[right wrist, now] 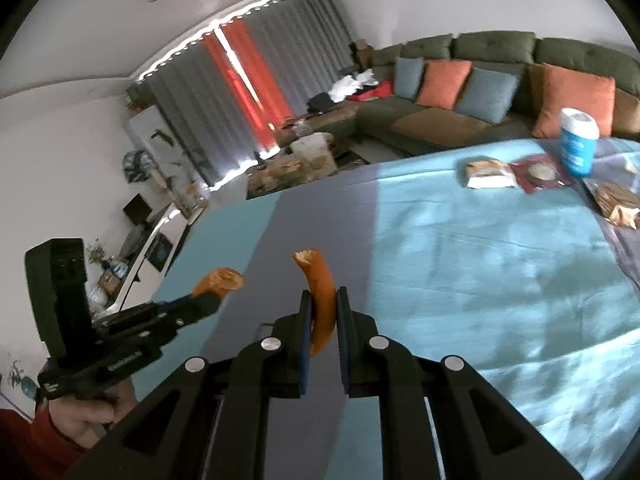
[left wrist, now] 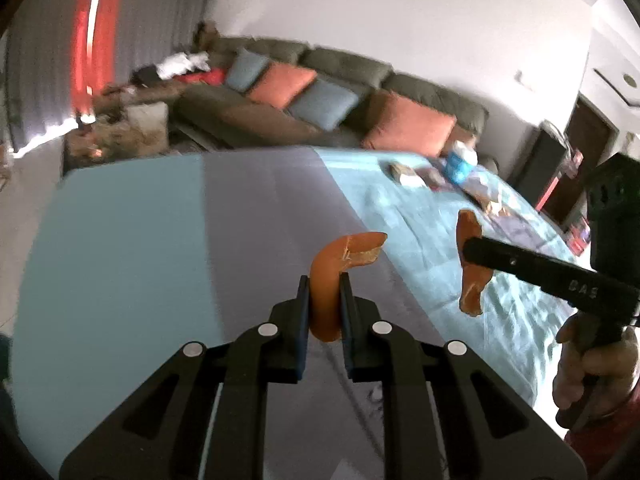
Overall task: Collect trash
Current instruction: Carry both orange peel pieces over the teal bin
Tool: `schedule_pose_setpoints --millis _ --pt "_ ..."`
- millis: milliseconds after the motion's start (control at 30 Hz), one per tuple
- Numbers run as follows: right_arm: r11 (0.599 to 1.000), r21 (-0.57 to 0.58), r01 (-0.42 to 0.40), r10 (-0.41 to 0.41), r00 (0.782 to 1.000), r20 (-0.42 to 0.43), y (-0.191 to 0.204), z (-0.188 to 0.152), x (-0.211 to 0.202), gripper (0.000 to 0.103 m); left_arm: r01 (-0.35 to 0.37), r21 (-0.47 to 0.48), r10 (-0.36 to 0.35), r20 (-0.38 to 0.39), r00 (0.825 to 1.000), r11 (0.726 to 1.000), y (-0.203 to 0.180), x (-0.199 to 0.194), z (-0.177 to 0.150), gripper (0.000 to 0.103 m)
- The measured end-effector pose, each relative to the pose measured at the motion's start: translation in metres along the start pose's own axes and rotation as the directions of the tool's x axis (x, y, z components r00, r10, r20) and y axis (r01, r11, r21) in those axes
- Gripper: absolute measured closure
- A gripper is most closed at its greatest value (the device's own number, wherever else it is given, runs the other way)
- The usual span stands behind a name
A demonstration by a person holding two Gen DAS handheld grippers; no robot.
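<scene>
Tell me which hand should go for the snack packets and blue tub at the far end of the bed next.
Right, probably. The snack packets and blue tub lie on the right gripper's side. But both it and the left gripper are shut on orange peel pieces, so neither is free yet.

A home living room. A long olive-green corner sofa (right wrist: 500, 64) runs along the white wall, carrying 2 orange cushions (right wrist: 442, 84) and 2 blue-grey ones. Grey floor-length curtains (right wrist: 292, 52) with a red panel between them cover the window. A low white media unit (right wrist: 160, 236) stands by the side wall. In front, a tabletop under a turquoise cloth (right wrist: 460, 260) holds snack packets (right wrist: 488, 174).
</scene>
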State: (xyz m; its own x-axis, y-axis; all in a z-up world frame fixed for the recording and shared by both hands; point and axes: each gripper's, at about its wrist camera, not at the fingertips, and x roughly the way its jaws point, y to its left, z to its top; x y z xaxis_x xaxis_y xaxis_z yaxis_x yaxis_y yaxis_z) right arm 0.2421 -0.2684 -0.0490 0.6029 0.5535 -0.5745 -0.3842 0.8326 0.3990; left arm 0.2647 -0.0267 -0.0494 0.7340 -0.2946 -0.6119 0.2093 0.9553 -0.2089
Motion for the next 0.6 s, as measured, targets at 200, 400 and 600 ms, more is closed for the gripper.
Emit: schedule_pose_setpoints --millis 200,400,600 --pt "0.994 -0.100 -0.034 0.034 0.999 -0.006 0.049 -0.005 0.003 0.093 -0.115 -0.045 0.119 0.099 0.988 0.992 0.028 -0.060 -0.012 0.089" --pt "0.974 -0.215 -0.069 0.071 0.997 0.005 0.101 -0.011 0.006 0.093 -0.253 -0.078 0.263 0.174 0.949 0.964 0.058 -0.117 -0.026 0.089" --pt "0.942 -0.308 -0.130 0.133 0.991 -0.011 0.153 -0.012 0.016 0.093 -0.347 -0.130 0.369 0.220 0.903 0.929 0.088 -0.166 -0.040 0.089"
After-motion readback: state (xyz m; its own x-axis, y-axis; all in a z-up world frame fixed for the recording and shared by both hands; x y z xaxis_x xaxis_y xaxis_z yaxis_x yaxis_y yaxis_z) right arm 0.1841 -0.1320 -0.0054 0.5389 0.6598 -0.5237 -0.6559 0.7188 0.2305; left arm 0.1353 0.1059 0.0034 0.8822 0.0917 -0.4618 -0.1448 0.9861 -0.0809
